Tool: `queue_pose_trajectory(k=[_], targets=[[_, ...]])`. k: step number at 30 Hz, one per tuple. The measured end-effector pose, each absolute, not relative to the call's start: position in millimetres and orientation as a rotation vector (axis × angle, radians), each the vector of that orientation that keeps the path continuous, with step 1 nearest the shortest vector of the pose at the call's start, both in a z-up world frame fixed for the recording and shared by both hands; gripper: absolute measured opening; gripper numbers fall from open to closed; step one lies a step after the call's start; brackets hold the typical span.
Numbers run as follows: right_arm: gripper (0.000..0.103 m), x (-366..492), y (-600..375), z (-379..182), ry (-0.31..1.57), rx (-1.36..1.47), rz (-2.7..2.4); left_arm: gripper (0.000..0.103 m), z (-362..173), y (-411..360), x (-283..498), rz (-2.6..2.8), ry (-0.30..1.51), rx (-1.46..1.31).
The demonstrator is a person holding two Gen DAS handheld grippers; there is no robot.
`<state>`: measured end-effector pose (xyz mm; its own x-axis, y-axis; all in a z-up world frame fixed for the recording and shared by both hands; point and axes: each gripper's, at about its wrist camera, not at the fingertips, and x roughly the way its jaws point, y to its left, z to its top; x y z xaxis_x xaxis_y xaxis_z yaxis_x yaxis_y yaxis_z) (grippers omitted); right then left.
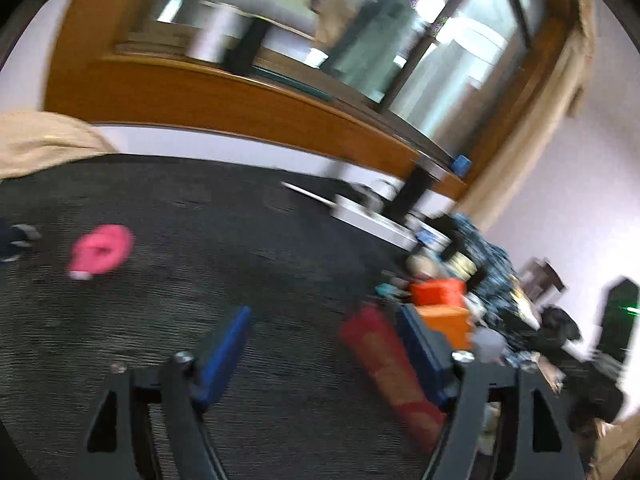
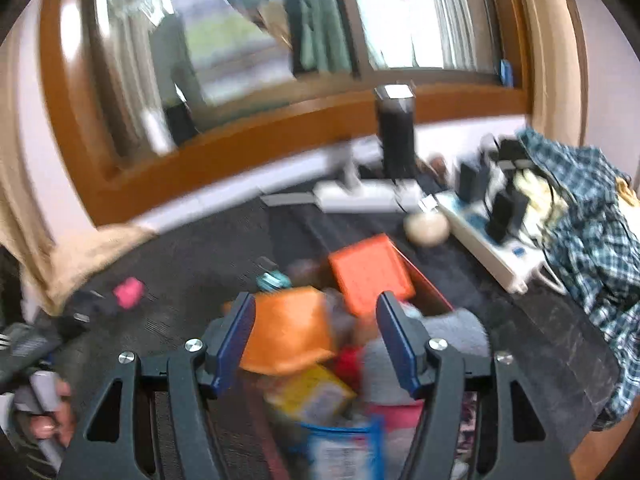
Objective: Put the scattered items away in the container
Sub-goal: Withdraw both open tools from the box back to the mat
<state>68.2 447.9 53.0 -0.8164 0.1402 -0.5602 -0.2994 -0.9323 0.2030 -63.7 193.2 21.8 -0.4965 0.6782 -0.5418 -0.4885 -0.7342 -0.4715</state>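
The pictures are blurred. In the left wrist view my left gripper (image 1: 324, 344) is open above the dark carpet, nothing between its blue pads. A pink item (image 1: 100, 252) lies on the carpet far to its left. The red-walled container (image 1: 384, 364) stands just by the right finger, orange pieces (image 1: 438, 304) showing in it. My right gripper (image 2: 316, 340) hangs open over the container (image 2: 430, 290), which holds orange pieces (image 2: 288, 328), a yellow packet (image 2: 312, 396), grey cloth (image 2: 452, 332) and a blue-white packet (image 2: 340, 452). The pads press on nothing. The pink item (image 2: 128, 292) lies at left.
A teal item (image 2: 272, 280) and a cream ball (image 2: 426, 228) lie near the container. White power strips (image 2: 364, 196), a black tower (image 2: 396, 136) and a plaid shirt (image 2: 592, 240) line the back and right. A hand (image 2: 52, 412) shows at lower left. Beige fabric (image 1: 44, 140) lies at left.
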Motion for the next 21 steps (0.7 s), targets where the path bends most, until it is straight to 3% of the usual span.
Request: queue_pose_trajectory(k=[4, 12, 21], targets=[[0.073, 67, 405, 69, 0.446, -0.733, 2.921, 0.081, 14, 132, -82, 2.358, -0.382, -0.976], [0.074, 13, 327, 42, 0.467, -0.952, 3.053, 0.081, -5, 10, -120, 2.547, -0.534, -1.03], [0.074, -30, 283, 11, 0.446, -1.142, 3.058, 0.081, -20, -27, -170, 2.553, -0.573, -1.056]])
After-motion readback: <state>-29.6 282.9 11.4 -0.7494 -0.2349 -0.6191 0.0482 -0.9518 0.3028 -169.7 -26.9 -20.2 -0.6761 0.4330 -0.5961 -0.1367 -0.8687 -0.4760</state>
